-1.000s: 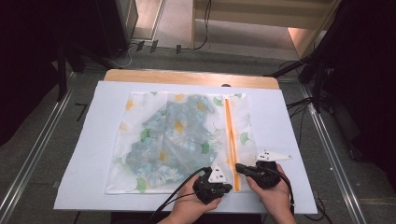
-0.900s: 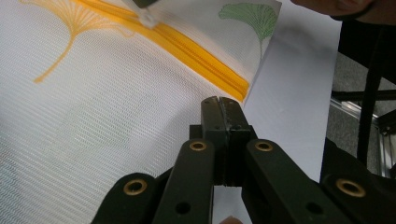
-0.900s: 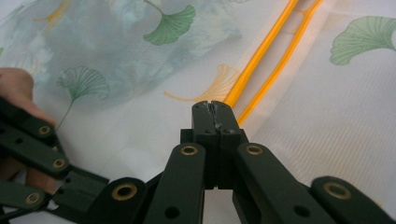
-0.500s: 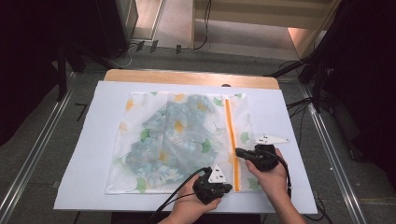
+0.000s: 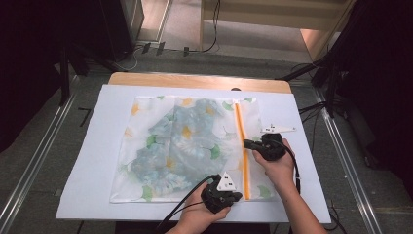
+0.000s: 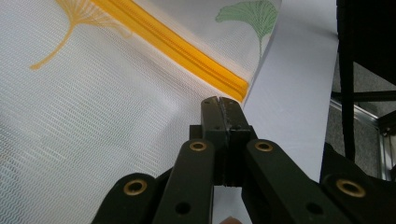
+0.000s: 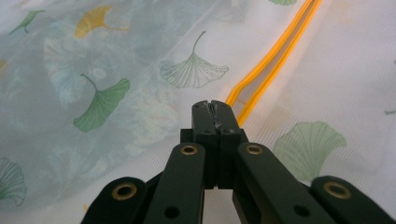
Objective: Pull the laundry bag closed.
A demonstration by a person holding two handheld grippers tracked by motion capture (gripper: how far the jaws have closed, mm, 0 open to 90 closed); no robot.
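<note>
A white mesh bag [image 5: 185,146] printed with ginkgo leaves lies flat on the table, with a bluish garment showing through it. Its orange zipper [image 5: 239,126] runs along the right side. My left gripper [image 5: 237,196] is shut on the bag's near edge [image 6: 93,116], just short of the zipper's closed end [image 6: 187,51]. My right gripper [image 5: 246,143] is shut at the zipper's middle, apparently on the slider, which its jaws hide. Beyond the right gripper's tips [image 7: 211,108] the two zipper halves [image 7: 280,46] stand apart.
A white sheet [image 5: 97,170] covers the wooden table [image 5: 195,80] under the bag. Metal rails [image 5: 341,161] run along the floor on both sides. Cables lie on the floor beyond the table's far edge, and black stands rise at the right.
My right gripper has travelled away from me along the zipper, from beside the left gripper to the zipper's middle. The left gripper has held still at the near edge.
</note>
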